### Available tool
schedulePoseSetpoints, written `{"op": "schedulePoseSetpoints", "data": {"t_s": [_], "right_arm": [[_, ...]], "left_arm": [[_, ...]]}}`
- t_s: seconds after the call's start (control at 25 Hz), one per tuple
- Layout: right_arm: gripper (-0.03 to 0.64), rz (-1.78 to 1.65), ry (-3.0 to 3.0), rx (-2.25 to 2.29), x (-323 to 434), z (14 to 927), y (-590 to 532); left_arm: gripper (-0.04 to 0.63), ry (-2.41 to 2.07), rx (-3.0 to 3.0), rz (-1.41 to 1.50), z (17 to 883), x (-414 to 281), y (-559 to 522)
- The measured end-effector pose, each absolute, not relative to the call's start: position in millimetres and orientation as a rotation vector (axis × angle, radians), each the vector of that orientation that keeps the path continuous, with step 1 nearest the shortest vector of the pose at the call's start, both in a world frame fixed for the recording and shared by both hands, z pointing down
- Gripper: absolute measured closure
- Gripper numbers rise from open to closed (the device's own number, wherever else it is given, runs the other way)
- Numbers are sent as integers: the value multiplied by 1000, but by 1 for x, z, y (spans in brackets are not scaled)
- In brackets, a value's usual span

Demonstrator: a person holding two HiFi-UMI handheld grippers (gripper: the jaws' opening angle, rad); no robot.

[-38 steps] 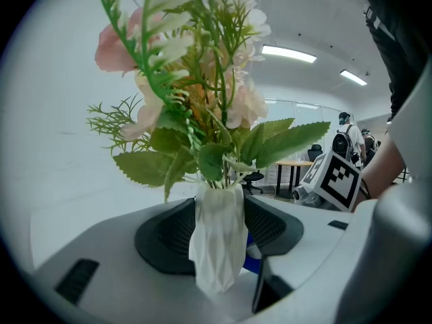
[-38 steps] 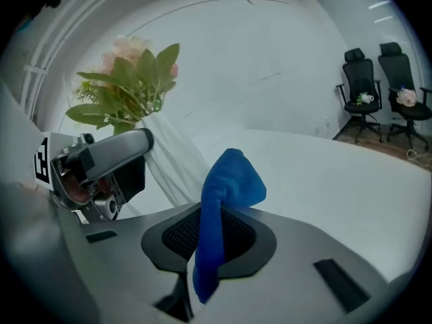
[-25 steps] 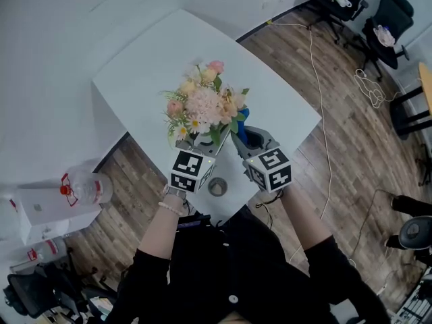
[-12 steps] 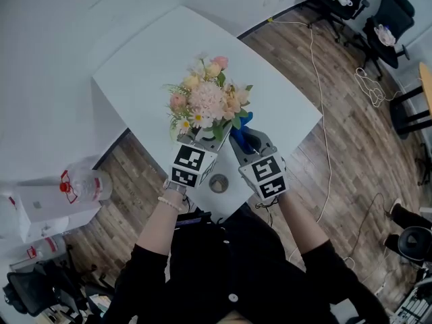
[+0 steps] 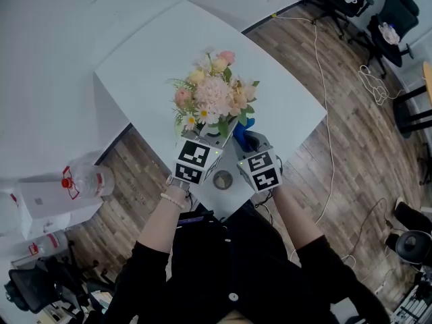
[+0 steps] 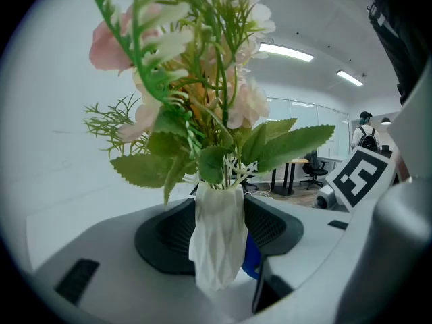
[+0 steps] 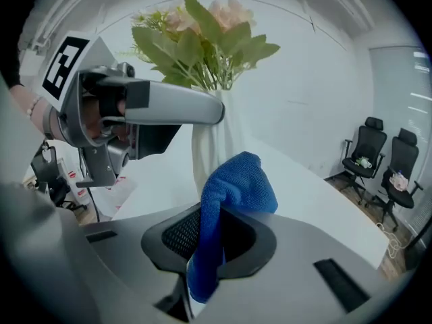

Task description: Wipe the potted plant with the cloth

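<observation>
Down and back toward the person has come the right gripper (image 5: 248, 140) over the last 1 second. The potted plant (image 6: 217, 235) stands upright near the white table's (image 5: 148, 52) near edge, its pot clamped in the left gripper (image 5: 214, 139). Pinched in the right jaws, the blue cloth (image 7: 236, 181) lies just right of the pot.

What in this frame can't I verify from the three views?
- Whether the vase stands on the table: left gripper view, the left tongs' body blocks below; head view, flowers cover it.
- Whether the cloth touches the vase: right gripper view, the cloth itself covers that spot.
- Small round thing near the table edge: head view, too small to identify.
</observation>
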State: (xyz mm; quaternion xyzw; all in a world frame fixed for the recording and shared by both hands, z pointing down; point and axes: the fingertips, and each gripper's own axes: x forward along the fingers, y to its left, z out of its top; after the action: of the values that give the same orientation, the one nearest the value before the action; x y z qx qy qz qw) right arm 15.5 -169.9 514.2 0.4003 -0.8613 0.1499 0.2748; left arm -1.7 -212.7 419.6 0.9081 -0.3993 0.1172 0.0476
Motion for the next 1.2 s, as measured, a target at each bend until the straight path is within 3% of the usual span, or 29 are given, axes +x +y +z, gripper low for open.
{"op": "schedulePoseSetpoints", "data": {"t_s": [0.76,1.2], "right_arm": [[535,1152,-2209,1316,10,583,-176],[535,919,-2277,1219,-6,551,-165]], "left_arm": [[356,-1196,2770,379,421,-2,-214],[356,-1190,2771,385,419,-2,-212]]}}
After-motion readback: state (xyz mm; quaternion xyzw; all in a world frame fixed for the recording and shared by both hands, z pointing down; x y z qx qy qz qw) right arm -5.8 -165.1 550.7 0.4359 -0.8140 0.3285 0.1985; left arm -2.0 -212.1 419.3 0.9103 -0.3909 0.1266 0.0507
